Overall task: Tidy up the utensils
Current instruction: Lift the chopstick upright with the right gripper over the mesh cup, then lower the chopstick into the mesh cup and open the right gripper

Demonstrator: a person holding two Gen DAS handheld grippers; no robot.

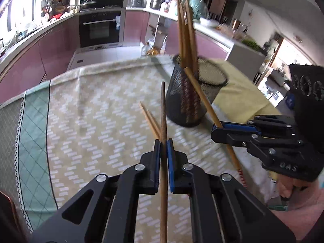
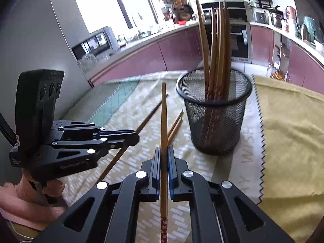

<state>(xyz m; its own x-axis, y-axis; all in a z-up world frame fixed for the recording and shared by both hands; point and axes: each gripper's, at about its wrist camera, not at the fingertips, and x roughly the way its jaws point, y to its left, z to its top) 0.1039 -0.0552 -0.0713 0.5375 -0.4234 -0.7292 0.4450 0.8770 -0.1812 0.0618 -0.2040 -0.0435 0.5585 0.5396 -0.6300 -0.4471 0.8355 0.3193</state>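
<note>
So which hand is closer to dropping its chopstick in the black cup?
Probably the right gripper: its chopstick already reaches the mesh cup. The left gripper grips its chopstick farther back.

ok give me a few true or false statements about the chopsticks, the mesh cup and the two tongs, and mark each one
1. Each tongs is shut on one chopstick. True: the left tongs grips the darker chopstick, the right tongs the lighter chopstick.
2. The mesh cup is empty. False: several chopsticks stand in it.
3. Two loose chopsticks lie on the patterned cloth. True.
4. The mesh cup lies tipped on its side. False: it stands upright.
5. The lighter chopstick has a red flowered end. True: it shows near the camera.
</note>
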